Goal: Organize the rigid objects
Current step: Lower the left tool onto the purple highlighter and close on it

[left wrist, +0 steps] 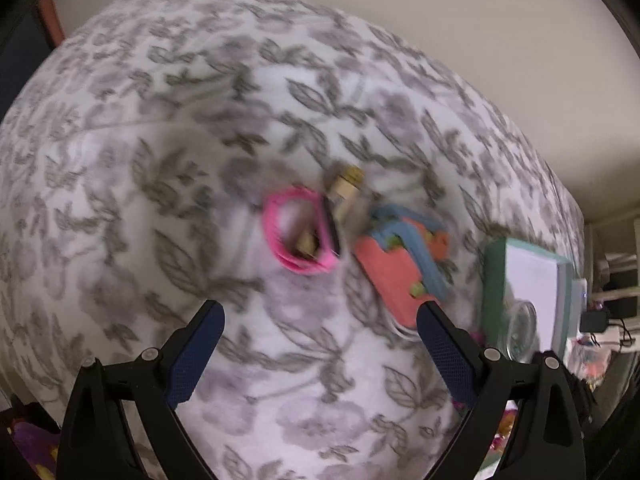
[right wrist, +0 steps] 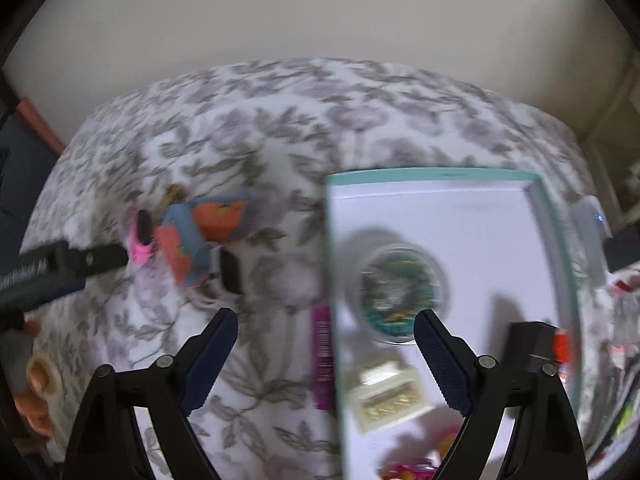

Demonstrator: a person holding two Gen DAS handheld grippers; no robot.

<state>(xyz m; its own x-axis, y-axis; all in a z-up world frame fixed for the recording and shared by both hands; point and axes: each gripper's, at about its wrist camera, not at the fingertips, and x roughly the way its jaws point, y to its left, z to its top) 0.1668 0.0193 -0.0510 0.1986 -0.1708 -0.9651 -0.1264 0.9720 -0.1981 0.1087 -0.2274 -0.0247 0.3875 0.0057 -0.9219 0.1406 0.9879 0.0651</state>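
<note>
Both grippers, left (left wrist: 320, 322) and right (right wrist: 326, 330), have jaws wide and empty. Pink ring (left wrist: 298, 236) ahead; reaching it likely comes next

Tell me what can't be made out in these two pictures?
- Small gold and black pieces beside the pink ring: left view, motion blur hides what they are.
- Orange-and-blue toy: both views, blurred; its near end sits behind the left gripper finger.
- Round case in the tray: right view, picture inside smeared.
- Purple item beside the tray: right view, print unreadable.
- Colourful bits at the bottom edge: cut off, partly behind the right gripper.
</note>
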